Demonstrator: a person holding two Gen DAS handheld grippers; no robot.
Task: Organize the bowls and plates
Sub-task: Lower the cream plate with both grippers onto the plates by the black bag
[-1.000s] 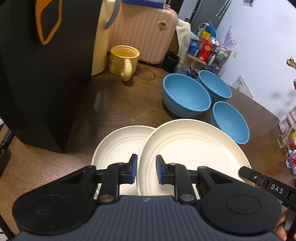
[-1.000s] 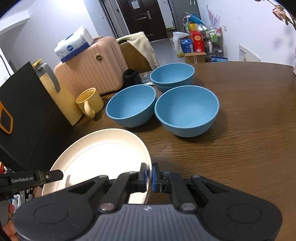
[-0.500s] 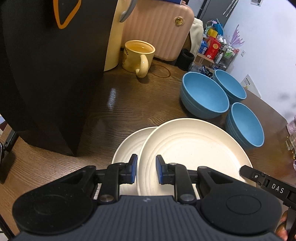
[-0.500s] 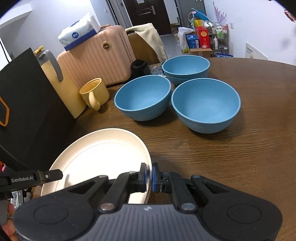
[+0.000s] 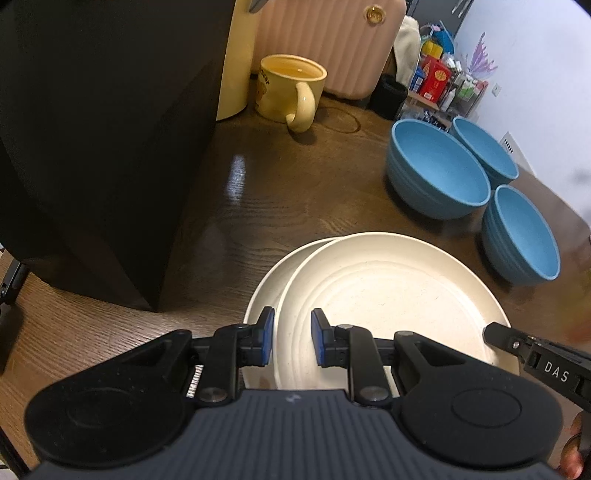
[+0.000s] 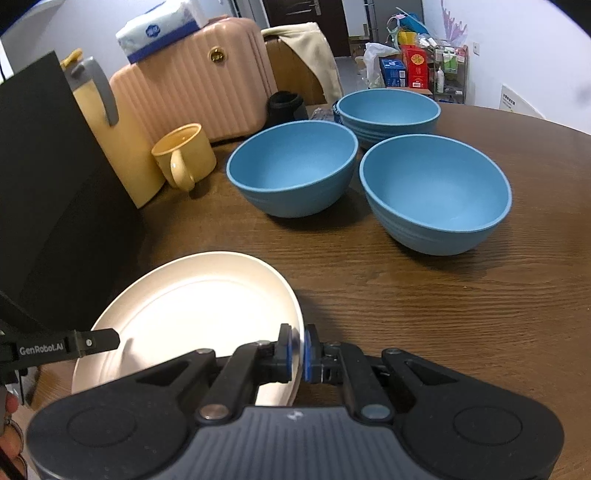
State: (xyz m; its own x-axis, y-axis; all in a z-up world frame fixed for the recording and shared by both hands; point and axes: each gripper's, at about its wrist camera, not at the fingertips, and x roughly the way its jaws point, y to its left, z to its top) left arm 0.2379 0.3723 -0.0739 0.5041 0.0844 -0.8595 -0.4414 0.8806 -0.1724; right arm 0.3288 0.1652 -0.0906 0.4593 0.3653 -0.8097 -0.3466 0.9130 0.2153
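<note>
My right tongs (image 6: 298, 349) are pinched shut on the near right rim of the upper cream plate (image 6: 195, 314), the blue pads squeezing its edge from both sides. My left tongs (image 5: 292, 341) stand at a narrow gap around the same plate's near left rim; I cannot tell whether the pads press on it. That plate hangs just over a lower cream plate (image 5: 264, 291), whose rim peeks out as a crescent on the left.

Out from there, bare wood of the surface (image 6: 424, 314) opens to the right and ahead of the plates. On the left a tall black box (image 5: 92, 147) stands close to the plates, leaving only a narrow strip of wood. Beyond the open stretch sit three blue bowls: a near one (image 6: 436, 192), a middle one (image 6: 291, 166) and a far one (image 6: 388, 110), packed close together. A yellow mug (image 6: 184, 155) stands just left of the middle bowl, in front of a yellow jug (image 6: 118, 140) and a pink case (image 6: 195, 92).

The left view alone shows the lower plate and a ring mark on the wood beside the mug. The right view alone shows the tissue pack (image 6: 159, 27) on top of the case and the surface's curved far edge
</note>
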